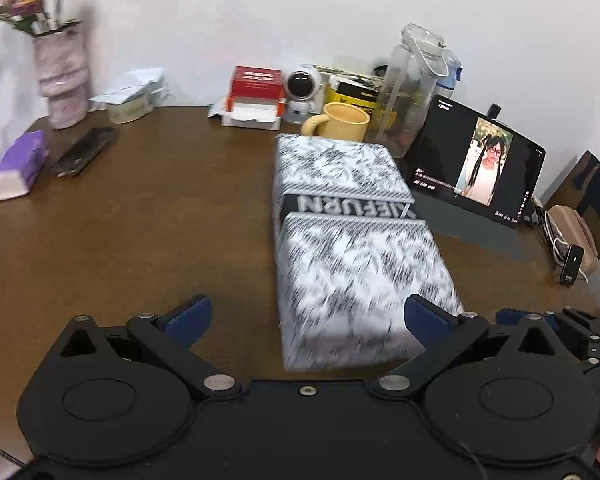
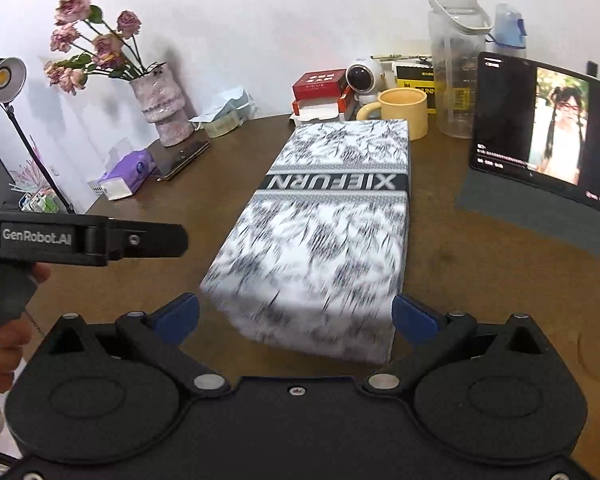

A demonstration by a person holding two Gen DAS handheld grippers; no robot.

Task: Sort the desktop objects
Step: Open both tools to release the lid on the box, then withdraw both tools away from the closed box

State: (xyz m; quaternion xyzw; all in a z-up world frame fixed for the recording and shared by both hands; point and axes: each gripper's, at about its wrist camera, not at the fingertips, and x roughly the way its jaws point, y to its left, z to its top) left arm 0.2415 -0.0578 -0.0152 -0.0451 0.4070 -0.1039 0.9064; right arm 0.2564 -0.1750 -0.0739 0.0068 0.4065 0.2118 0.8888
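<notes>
The brown wooden desk point(image 2: 100, 280) is showing lots of bare room on its left half, all the way from the near edge to the things lined up by the white wall. At the far left a purple tissue pack point(image 2: 130, 174) is lying next to one dark flat phone point(image 2: 184, 160), and behind them one pink bumpy vase with dried pink roses point(image 2: 164, 108) is standing near the desk's back edge. The left gripper point(image 1: 306, 318) is hovering over the bare wood with its blue-padded fingers point(image 1: 188, 318) spread wide apart, holding nothing. In the middle, one long white box with grey leaf print and a dark band point(image 2: 324, 236) is lying flat on the desk. Its long side is running from the near edge toward the wall, and the letters on its band are reading upside down from here. The right gripper point(image 2: 296, 318) is sitting at the box's near end, its fingers wide apart on either side of that end, not pinching it. Behind the box one yellow mug point(image 2: 404, 112) is standing just beside its far end, with one red and white carton point(image 2: 320, 92) and one small white robot toy point(image 2: 364, 80) near it. To the right, two clear water bottles point(image 2: 456, 64) are standing by the wall, and one black tablet with a lit screen point(image 2: 548, 132) is leaning up, leaving only a thin strip of bare desk beside the box.
</notes>
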